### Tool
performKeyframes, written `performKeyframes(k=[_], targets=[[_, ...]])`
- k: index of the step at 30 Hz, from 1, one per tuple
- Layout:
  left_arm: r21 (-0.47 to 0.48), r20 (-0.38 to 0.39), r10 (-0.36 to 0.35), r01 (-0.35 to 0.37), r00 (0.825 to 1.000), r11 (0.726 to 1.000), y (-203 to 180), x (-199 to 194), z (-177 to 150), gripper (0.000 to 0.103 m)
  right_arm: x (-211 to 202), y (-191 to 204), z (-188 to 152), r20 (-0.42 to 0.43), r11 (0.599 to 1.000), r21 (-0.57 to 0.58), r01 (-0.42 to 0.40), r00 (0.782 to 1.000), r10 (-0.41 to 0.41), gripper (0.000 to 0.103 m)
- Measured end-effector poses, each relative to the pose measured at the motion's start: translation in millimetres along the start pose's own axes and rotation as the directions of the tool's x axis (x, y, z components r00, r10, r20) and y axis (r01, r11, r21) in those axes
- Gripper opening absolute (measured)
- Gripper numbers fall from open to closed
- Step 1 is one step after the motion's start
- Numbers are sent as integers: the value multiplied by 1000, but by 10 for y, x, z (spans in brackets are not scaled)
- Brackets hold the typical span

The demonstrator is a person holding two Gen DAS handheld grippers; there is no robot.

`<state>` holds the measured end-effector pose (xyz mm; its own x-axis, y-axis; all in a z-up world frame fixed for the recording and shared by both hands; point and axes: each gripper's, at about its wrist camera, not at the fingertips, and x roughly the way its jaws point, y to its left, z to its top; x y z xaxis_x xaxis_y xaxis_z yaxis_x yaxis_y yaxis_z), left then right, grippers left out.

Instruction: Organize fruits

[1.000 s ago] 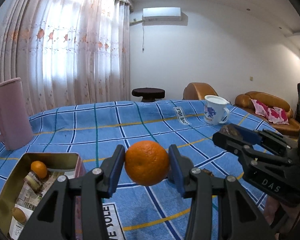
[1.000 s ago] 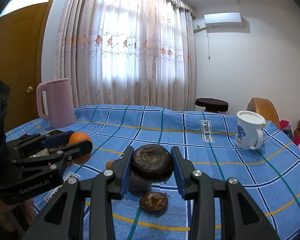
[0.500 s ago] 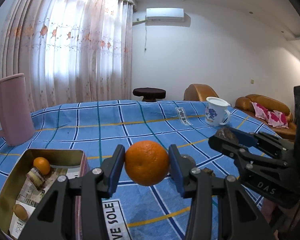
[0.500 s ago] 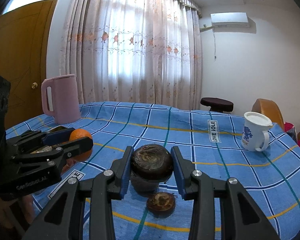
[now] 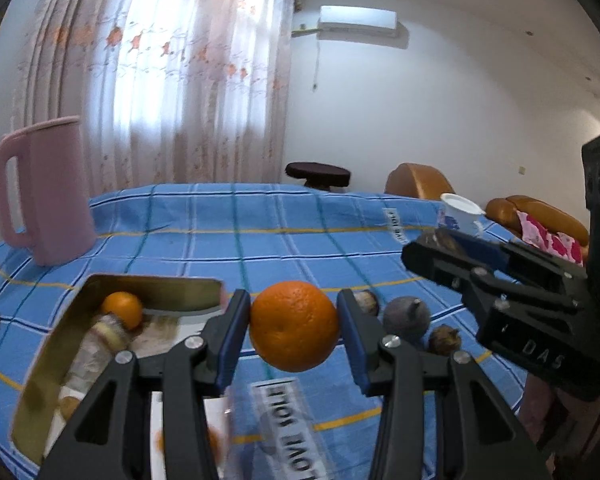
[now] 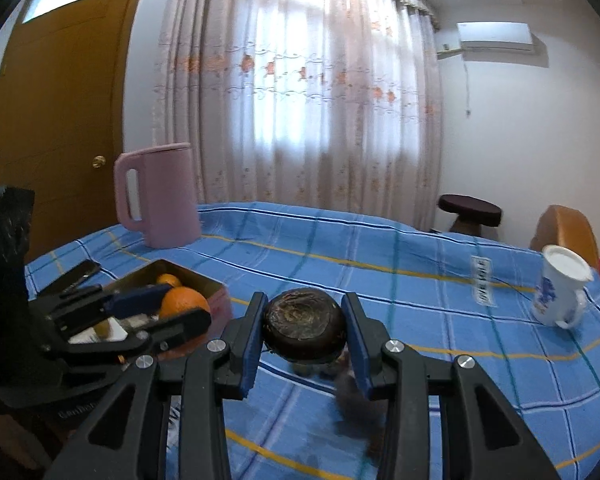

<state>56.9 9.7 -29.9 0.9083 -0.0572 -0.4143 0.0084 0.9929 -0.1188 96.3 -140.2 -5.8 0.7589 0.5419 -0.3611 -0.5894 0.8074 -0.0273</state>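
My left gripper (image 5: 294, 312) is shut on a large orange (image 5: 294, 326), held in the air just right of an open gold tin (image 5: 148, 280). A smaller orange (image 5: 122, 310) and some wrapped items lie inside the tin. My right gripper (image 6: 304, 320) is shut on a dark brown round fruit (image 6: 304, 328) above the blue checked cloth. In the right wrist view, the left gripper (image 6: 188, 302) and its orange (image 6: 182, 302) hang over the tin's near corner (image 6: 204, 284). Three small dark fruits (image 5: 406, 316) lie on the cloth between the two grippers.
A pink jug (image 6: 156, 196) stands at the table's far left, behind the tin. A white mug (image 6: 560, 292) sits at the far right. A dark flat object (image 6: 76, 274) lies left of the tin. A stool (image 5: 318, 172) and brown seats stand beyond the table.
Both grippers have swung left towards the tin, still holding their fruit. The tin and jug have shifted right in the views, and the loose dark fruits now show beside the orange.
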Motion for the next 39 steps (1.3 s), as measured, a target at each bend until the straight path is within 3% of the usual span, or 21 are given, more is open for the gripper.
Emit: performKeyframes(k=[5, 13, 24, 36, 39], targets=[[-30, -8, 53, -54, 999, 998, 296, -120, 23, 46, 212, 287, 147, -24, 994, -12, -107, 994, 106, 40], [-69, -36, 153, -155, 988, 985, 786, -231, 19, 46, 574, 699, 228, -82, 977, -38, -212, 975, 208, 40], [-116, -101, 222, -233, 970, 966, 1194, -210, -150, 46, 941, 1156, 58, -191, 956, -78, -282, 946, 263, 40], [-106, -132, 239, -253, 962, 962, 1231, -209, -230, 47, 1190, 1275, -80, -317, 947, -73, -314, 907, 276, 40], [-103, -123, 245, -258, 962, 961, 1208, -241, -210, 48, 1183, 1278, -79, -318, 948, -82, -308, 910, 268, 41]])
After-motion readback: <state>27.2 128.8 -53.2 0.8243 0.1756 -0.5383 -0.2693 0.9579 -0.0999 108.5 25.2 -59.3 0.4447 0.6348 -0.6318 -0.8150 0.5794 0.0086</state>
